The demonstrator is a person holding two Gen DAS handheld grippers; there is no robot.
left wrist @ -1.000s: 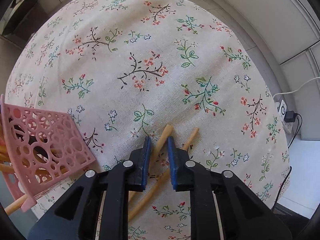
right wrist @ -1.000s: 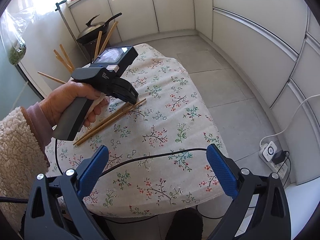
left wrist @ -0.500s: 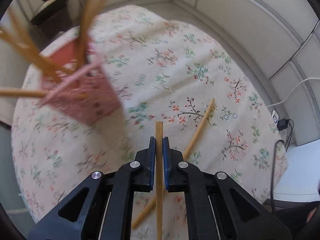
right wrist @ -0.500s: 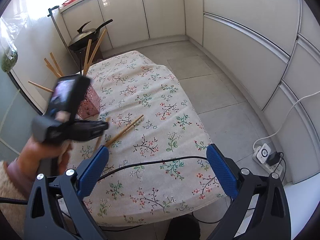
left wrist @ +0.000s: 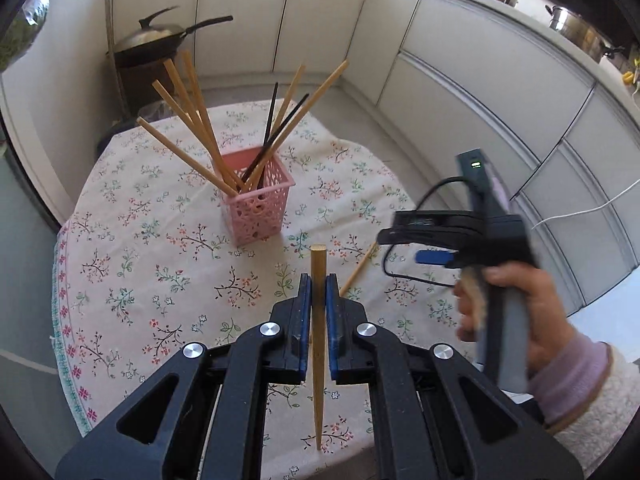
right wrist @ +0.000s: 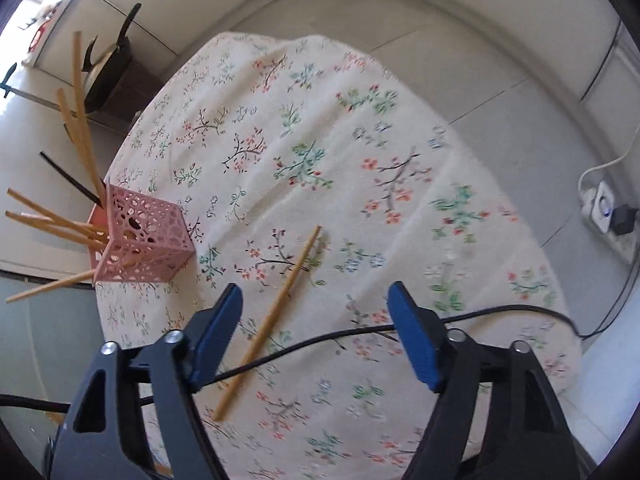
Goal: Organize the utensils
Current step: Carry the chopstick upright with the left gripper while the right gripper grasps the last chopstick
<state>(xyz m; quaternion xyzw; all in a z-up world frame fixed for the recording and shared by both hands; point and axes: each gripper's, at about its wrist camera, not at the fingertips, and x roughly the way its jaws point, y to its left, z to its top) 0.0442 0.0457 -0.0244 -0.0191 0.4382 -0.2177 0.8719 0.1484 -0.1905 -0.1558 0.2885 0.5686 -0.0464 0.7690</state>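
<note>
The left gripper (left wrist: 315,292) pinched a light wooden chopstick (left wrist: 318,344); the pink perforated plastic basket (left wrist: 256,200) stood ahead of it. The right gripper (right wrist: 314,326) was closing, nothing yet pressed, above another wooden chopstick lying on the cloth (right wrist: 272,320). Better to centre the pads over it first.

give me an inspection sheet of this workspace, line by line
surface: round table under floral cloth.
job's things: pink perforated plastic basket holding wooden and black chopsticks; one wooden chopstick loose on the cloth.
clutter: nothing seen.
grippers: left tongs shut on a wooden chopstick; right tongs closing above the loose chopstick, pads not touching it.
cables: black cable crossing the cloth.
surroundings: white cabinets, lidded wok, floor power strip.
</note>
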